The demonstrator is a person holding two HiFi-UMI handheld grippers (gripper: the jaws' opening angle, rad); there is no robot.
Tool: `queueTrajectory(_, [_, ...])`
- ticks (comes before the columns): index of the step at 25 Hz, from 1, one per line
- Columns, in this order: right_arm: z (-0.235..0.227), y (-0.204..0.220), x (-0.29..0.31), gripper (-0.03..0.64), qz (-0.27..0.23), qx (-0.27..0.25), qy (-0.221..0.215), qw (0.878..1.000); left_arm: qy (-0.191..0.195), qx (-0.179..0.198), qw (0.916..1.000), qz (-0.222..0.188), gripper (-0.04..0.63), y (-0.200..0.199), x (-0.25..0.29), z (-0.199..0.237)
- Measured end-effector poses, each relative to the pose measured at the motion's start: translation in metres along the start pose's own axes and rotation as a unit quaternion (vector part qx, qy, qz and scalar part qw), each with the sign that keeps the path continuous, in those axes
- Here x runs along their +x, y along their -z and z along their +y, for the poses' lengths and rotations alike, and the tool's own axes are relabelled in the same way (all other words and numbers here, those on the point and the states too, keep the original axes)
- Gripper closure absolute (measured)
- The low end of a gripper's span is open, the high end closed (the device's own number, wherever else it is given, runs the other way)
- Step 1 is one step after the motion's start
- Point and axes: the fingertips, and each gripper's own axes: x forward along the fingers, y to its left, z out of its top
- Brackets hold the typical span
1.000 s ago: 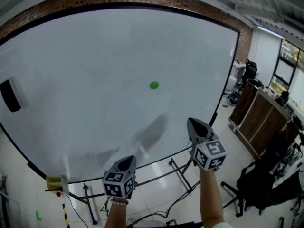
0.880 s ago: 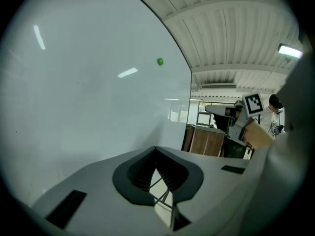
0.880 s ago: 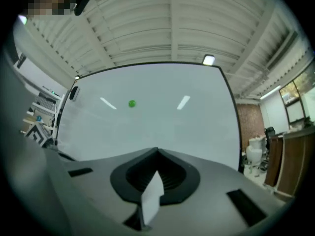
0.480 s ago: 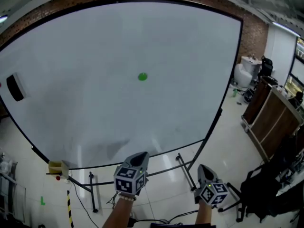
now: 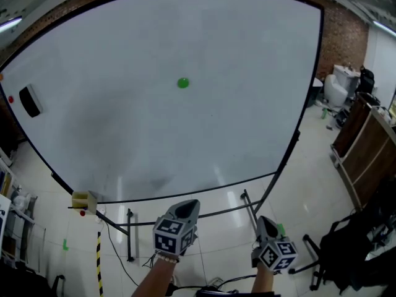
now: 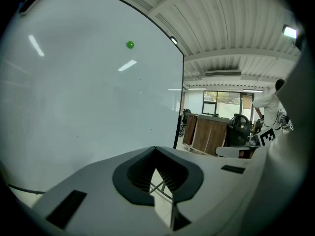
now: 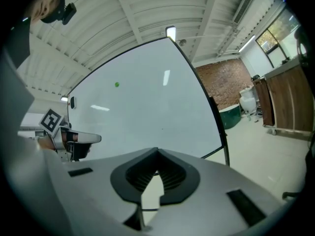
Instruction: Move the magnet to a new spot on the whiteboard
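**Inspector:** Report the state of both tools.

**Operator:** My left gripper (image 5: 187,206) is clenched. The left gripper view shows its jaws meeting at the tips with nothing between them. My right gripper (image 5: 264,223) is likewise clenched and empty, with its dark pads closed tip to tip in the right gripper view. In the head view both sit low, about level with the board's bottom edge. The right one is at 4 o'clock from the left.

**Inspector:** Locate the task item.

**Operator:** The small round green magnet (image 5: 183,83) sits on the large black-framed whiteboard (image 5: 185,141), above the board's middle. It lies at 12 o'clock from my left gripper and at 11 o'clock from my right gripper. Both tools are well apart from it. Each gripper view shows it at 11 o'clock above the jaws.

**Inspector:** List the surrounding items.

**Operator:**
- A black oblong eraser (image 5: 30,101) clings to the board near its left edge, at 9 o'clock from the magnet.
- A small red dot (image 5: 10,99) sits just beside the eraser, at its 9 o'clock.
- A yellow box (image 5: 82,200) hangs at the board's lower left corner, at 7 o'clock from the magnet.
- The board rests on a black metal stand (image 5: 250,207) over a pale glossy floor (image 5: 216,240).
- A brown wooden counter (image 5: 365,153) stands at 3 o'clock from the board.
- A red brick wall (image 5: 337,42) shows behind the board.
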Motion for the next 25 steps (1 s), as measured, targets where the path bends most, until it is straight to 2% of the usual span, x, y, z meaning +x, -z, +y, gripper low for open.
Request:
queueTrajectory(5, [0.011, 0.009, -0.011, 0.614, -0.002, 0.004, 0.004, 1.000, 0.010, 0.000, 0.9999, 0.003, 0.600, 0.009, -0.010, 0.000])
queueTrajectory(9, [0.048, 0.018, -0.015, 0.614, -0.003, -0.006, 0.008, 1.000, 0.021, -0.006, 0.9998, 0.004, 0.600, 0.021, -0.037, 0.020])
queueTrajectory(14, [0.127, 0.042, -0.015, 0.614, 0.001, -0.022, -0.006, 1.000, 0.028, -0.022, 0.9994, -0.001, 0.600, 0.041, -0.089, 0.062])
queueTrajectory(19, [0.220, 0.074, -0.018, 0.614, 0.009, -0.043, -0.002, 0.999, 0.058, -0.037, 0.9976, -0.004, 0.600, 0.057, -0.152, 0.104])
queueTrajectory(25, [0.299, 0.105, -0.042, 0.614, 0.013, -0.062, 0.035, 0.997, 0.100, -0.049, 0.9937, -0.002, 0.600, 0.080, -0.211, 0.136])
